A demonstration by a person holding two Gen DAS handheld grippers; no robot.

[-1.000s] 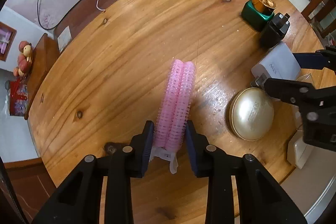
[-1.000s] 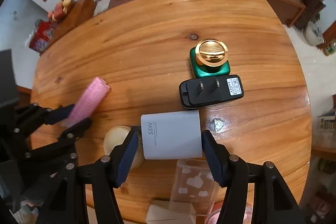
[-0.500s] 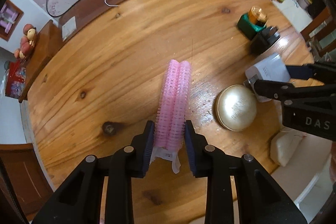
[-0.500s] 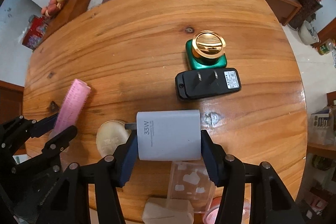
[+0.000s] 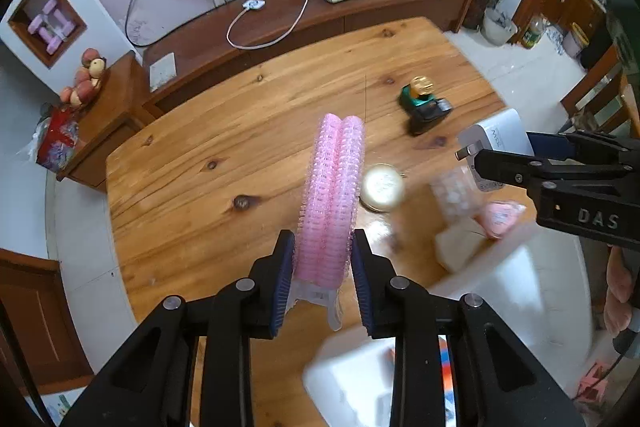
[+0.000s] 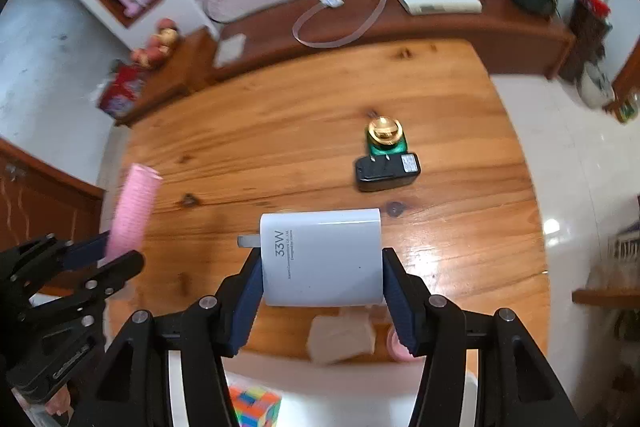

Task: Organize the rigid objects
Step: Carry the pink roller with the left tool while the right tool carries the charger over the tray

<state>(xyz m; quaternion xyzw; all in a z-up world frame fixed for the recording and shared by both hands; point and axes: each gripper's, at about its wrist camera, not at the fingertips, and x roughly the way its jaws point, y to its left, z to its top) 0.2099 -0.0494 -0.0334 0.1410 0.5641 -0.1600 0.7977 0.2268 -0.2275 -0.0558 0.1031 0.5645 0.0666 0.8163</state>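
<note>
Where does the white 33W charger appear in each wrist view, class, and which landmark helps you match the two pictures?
Left wrist view: white charger at far right, gripped by the right gripper.
Right wrist view: lower centre, between the near fingers.
Shared landmark: the green gold-capped bottle on the table.

The wooden table is showing a varnished, glossy grain that is catching glare. The pink hair rollers are looking bristly and rough, while the white charger is looking like smooth, matt plastic. The bottle cap is gleaming like polished gold metal.
</note>
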